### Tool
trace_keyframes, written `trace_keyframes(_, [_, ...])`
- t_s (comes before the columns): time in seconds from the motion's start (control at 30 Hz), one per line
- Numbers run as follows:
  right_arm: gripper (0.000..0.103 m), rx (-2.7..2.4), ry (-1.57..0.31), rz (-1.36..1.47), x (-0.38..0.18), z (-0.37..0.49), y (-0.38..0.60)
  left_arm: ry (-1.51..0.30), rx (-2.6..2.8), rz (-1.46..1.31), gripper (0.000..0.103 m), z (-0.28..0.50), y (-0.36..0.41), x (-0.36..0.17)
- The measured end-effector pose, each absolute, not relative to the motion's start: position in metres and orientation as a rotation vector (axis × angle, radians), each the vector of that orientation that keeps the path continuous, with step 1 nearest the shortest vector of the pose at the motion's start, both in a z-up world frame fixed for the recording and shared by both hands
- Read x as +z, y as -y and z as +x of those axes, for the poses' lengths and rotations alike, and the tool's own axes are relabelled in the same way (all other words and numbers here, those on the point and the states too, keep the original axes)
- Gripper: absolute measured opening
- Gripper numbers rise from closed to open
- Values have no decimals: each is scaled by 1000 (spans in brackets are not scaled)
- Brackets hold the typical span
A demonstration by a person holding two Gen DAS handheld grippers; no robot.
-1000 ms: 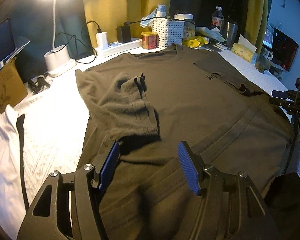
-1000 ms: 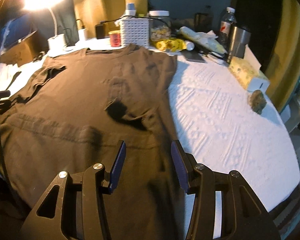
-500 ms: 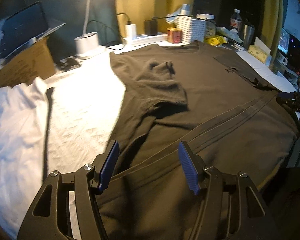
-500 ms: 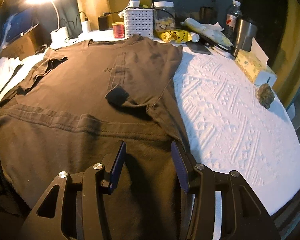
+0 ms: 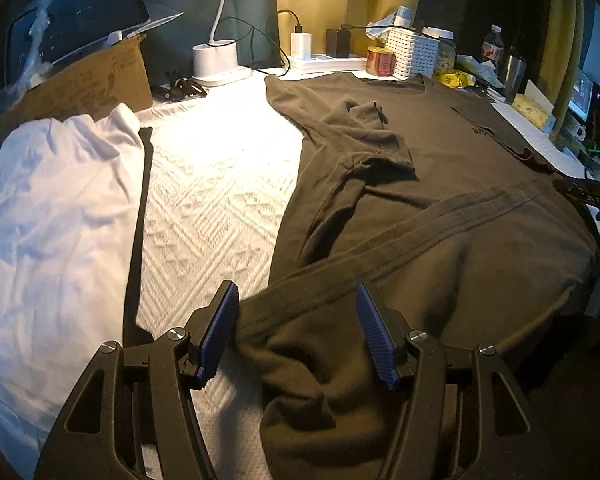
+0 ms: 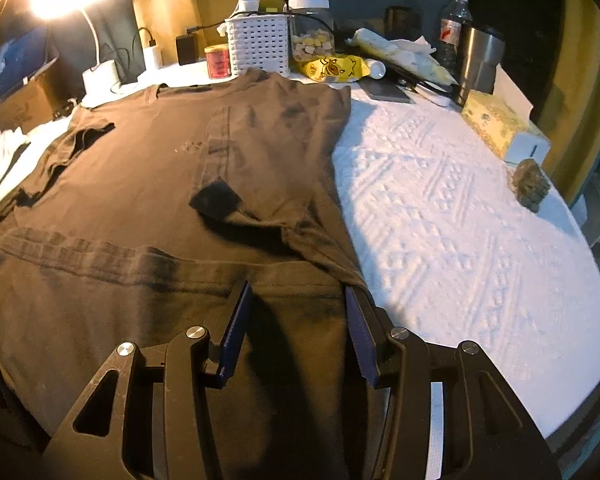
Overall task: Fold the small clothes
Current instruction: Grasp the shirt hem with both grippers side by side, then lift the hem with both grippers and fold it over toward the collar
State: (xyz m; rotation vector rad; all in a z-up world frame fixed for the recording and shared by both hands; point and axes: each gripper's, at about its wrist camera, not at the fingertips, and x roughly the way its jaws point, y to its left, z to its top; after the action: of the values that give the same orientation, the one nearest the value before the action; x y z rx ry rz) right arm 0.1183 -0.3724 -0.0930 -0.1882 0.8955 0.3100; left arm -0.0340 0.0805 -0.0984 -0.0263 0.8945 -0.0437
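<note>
**Brown T-shirt lies spread on the bed cover, both grippers open above its hem**

Bedding first: a white textured bed cover [image 6: 460,216] carries everything, lit by a desk lamp [image 6: 100,68] standing at its far edge. Across the middle of the cover lies the dark brown T-shirt [image 5: 440,184], collar toward the far edge and hem at the near edge. Both sleeves are folded inward over the body: one sleeve [image 5: 372,136] lies on the side toward the white garment, the other [image 6: 220,200] on the side toward the bare cover. A stitched band runs across the shirt's lower part, and the cloth at the near edge is bunched into soft folds.

A white garment [image 5: 52,216] lies crumpled at the cover's left edge as the left wrist view shows it, apart from the shirt, with a strip of bare cover between them. Behind it stands a cardboard box [image 5: 80,84].

The left gripper [image 5: 296,328] hangs over the shirt's near corner on that side, its blue pads wide apart; bunched cloth lies below and between them, but the pads press on nothing. The right gripper [image 6: 296,328] hangs over the hem's other end, just beside the shirt's side edge, likewise parted and holding nothing.

Along the far edge stand a white basket [image 6: 260,44], a steel tumbler [image 6: 480,60], a tissue box [image 6: 504,128] and a red tin [image 6: 218,62]. A small dark lump [image 6: 532,184] rests alone near the right edge.
</note>
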Motion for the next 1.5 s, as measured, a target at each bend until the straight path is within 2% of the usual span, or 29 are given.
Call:
trace_keyframes(0.03, [49, 319, -893, -181, -93, 118, 370, -897, -48, -24, 61, -36, -81, -100])
trace_keyframes(0.07, [38, 332, -892, -180, -93, 117, 367, -898, -40, -16, 60, -38, -81, -101])
trace_keyframes(0.1, [19, 357, -889, -178, -92, 116, 363, -898, -21, -10, 60, -39, -83, -102])
trace_keyframes(0.13, [12, 382, -889, -182, -92, 114, 358, -898, -6, -14, 60, -40, -86, -102])
trace_keyframes(0.2, [8, 368, -877, -238, -90, 110, 350, -896, 18, -35, 60, -41, -93, -102])
trace_keyframes(0.33, [7, 383, -853, -253, -84, 104, 346, -919, 43, -60, 60, -40, -104, -111])
trace_keyframes(0.37, [7, 378, -837, -263, -80, 101, 345, -909, 42, -52, 57, -41, -103, -112])
trace_keyframes(0.4, [7, 375, -828, -269, -77, 99, 345, -907, 35, -46, 51, -41, -101, -112])
trace_keyframes(0.43, [7, 372, -818, -270, -74, 97, 345, -901, 22, -41, 37, -41, -99, -110])
trace_keyframes(0.47, [7, 369, -806, -266, -70, 95, 346, -899, 7, -38, 32, -41, -97, -109])
trace_keyframes(0.53, [7, 360, -786, -261, -63, 92, 348, -886, 4, -10, 10, -43, -92, -107])
trace_keyframes(0.73, [7, 329, -734, -243, -45, 84, 359, -816, -7, 17, 5, -50, -86, -87])
trace_keyframes(1.1, [7, 306, -686, -182, -31, 81, 376, -681, -12, 36, 5, -46, -76, -50])
trace_keyframes(1.5, [7, 283, -668, -140, -22, 94, 385, -622, -4, 44, 5, -15, -74, -28])
